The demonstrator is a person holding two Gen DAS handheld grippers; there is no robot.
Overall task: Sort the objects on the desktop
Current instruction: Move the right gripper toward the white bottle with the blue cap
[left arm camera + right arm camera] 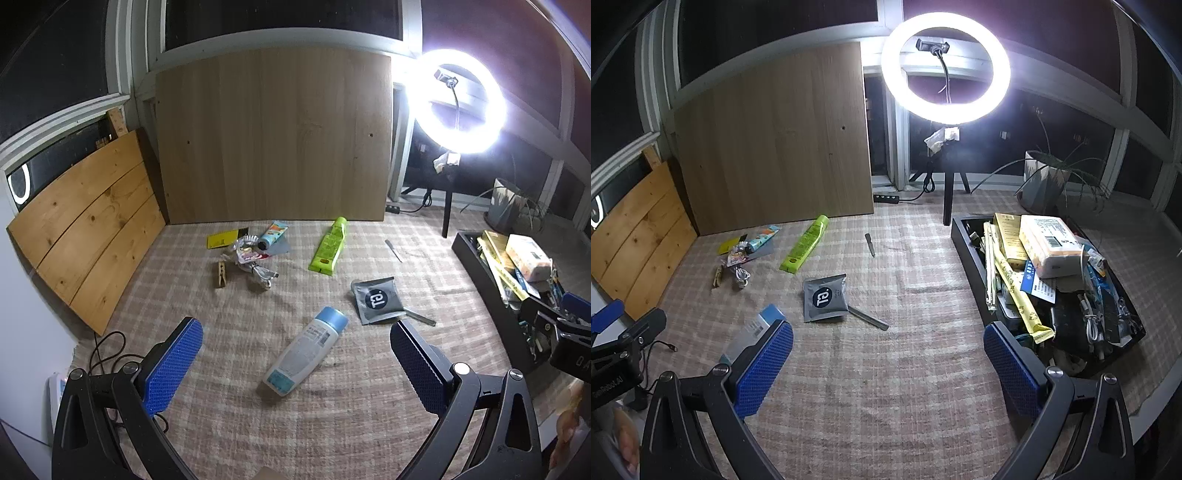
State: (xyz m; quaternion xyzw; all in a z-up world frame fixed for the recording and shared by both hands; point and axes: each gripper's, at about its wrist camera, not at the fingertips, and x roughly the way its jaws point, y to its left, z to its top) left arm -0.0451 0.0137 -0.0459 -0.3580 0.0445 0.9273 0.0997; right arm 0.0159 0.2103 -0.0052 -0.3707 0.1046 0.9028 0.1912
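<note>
A white bottle with a blue cap (306, 350) lies on its side on the checked surface (332, 424), between the left gripper (295, 369)'s wide-apart fingers, untouched. The right gripper (888, 369), fingers also spread, hovers over bare cloth beside the crowded black tray (971, 258) near the surface's right edge.

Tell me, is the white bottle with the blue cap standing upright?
No, the white bottle lies on its side on the checked cloth.

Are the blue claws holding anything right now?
No. The left gripper and right gripper are both open and empty. The white bottle just lies on the cloth between the left one's fingers.
</note>
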